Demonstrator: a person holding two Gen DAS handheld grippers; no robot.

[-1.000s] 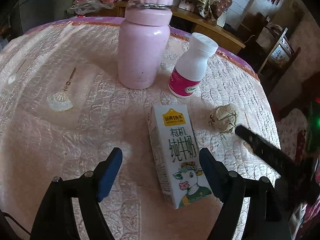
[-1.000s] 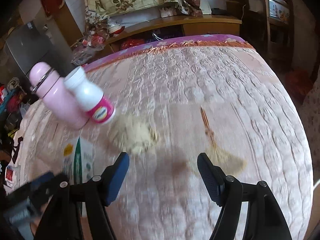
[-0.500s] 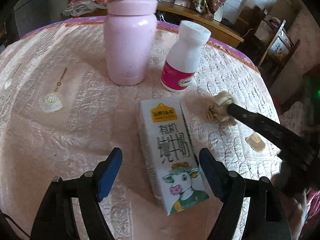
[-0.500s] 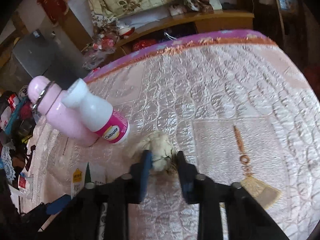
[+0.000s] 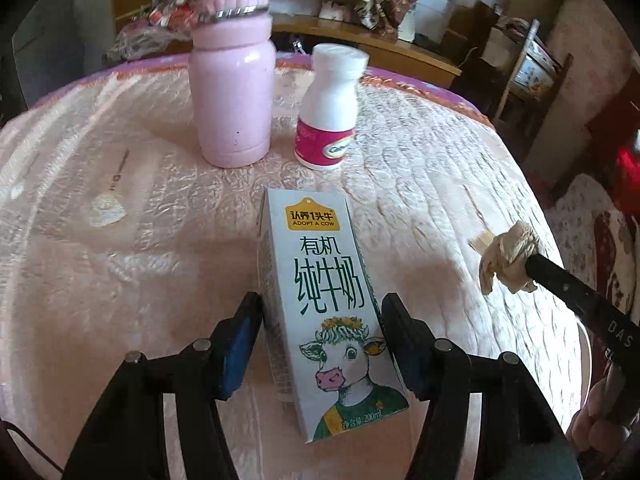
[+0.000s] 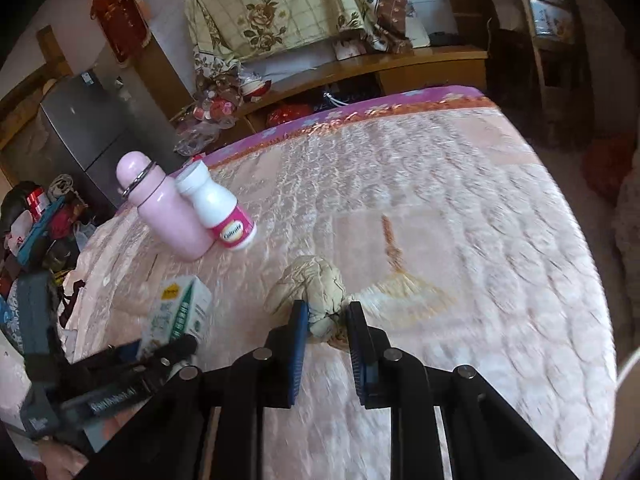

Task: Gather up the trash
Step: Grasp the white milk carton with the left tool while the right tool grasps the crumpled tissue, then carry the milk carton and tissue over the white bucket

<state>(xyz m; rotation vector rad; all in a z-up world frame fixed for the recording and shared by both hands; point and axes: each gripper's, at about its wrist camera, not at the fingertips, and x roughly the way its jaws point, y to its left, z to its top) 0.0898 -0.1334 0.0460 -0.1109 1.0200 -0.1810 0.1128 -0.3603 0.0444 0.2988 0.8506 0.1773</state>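
Note:
A white milk carton point(image 5: 328, 312) with a cartoon cow lies flat on the pink quilted table. My left gripper point(image 5: 322, 340) has closed around its near end, with both pads at or against its sides. The carton also shows in the right wrist view point(image 6: 180, 312). My right gripper point(image 6: 326, 320) is shut on a crumpled beige paper wad point(image 6: 312, 292) and holds it above the table. The wad also shows in the left wrist view point(image 5: 510, 258), lifted at the right.
A pink flask point(image 5: 232, 92) and a white bottle with a pink label point(image 5: 330, 120) stand behind the carton. The table's purple rim point(image 6: 360, 116) runs along the far side. A wooden bench with clutter point(image 6: 360, 64) stands beyond it.
My left gripper moved forward and closed around the carton's near end. My right gripper closed on the paper wad and lifted it off the table to the right.

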